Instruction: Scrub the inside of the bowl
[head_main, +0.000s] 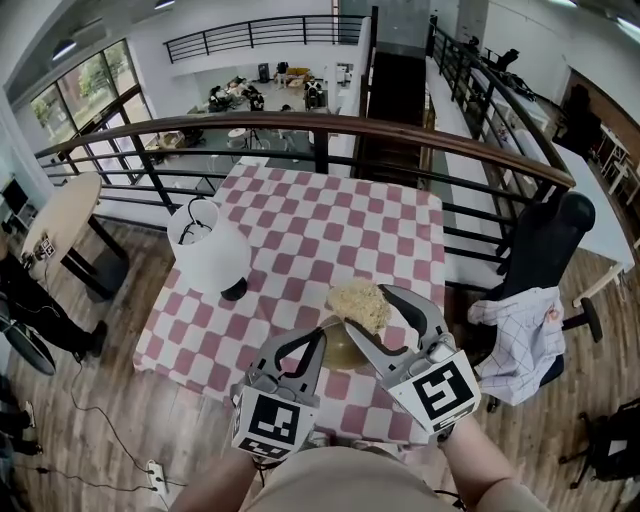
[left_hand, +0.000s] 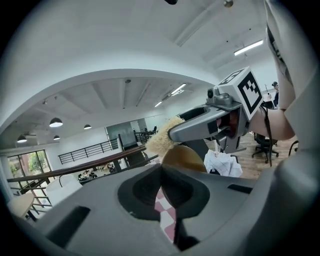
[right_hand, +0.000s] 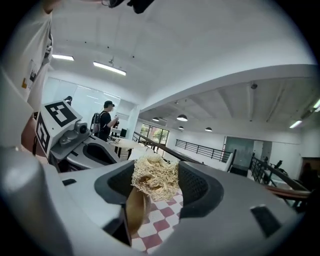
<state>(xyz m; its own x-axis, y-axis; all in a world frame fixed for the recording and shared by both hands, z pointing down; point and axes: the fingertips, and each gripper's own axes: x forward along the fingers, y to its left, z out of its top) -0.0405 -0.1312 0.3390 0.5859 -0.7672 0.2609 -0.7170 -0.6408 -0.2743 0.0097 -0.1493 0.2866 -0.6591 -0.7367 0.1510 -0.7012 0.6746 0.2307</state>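
Note:
A golden-brown bowl (head_main: 343, 350) is at the near edge of the red-and-white checked table (head_main: 330, 230), tipped up on its side. My left gripper (head_main: 320, 337) is shut on the bowl's near rim. In the left gripper view the bowl (left_hand: 184, 157) rises just past the shut left gripper (left_hand: 161, 169). My right gripper (head_main: 365, 308) is shut on a straw-coloured fibrous scrubber (head_main: 358, 303), held above the bowl's far rim. In the right gripper view the scrubber (right_hand: 155, 179) fills the right gripper (right_hand: 156, 172), with the bowl's edge (right_hand: 135, 210) just below it.
A white lamp-like object (head_main: 210, 250) on a dark base stands on the table's left side. A dark railing (head_main: 300, 125) runs behind the table. A black chair with a checked cloth (head_main: 520, 335) stands to the right, and a round table (head_main: 60, 220) to the left.

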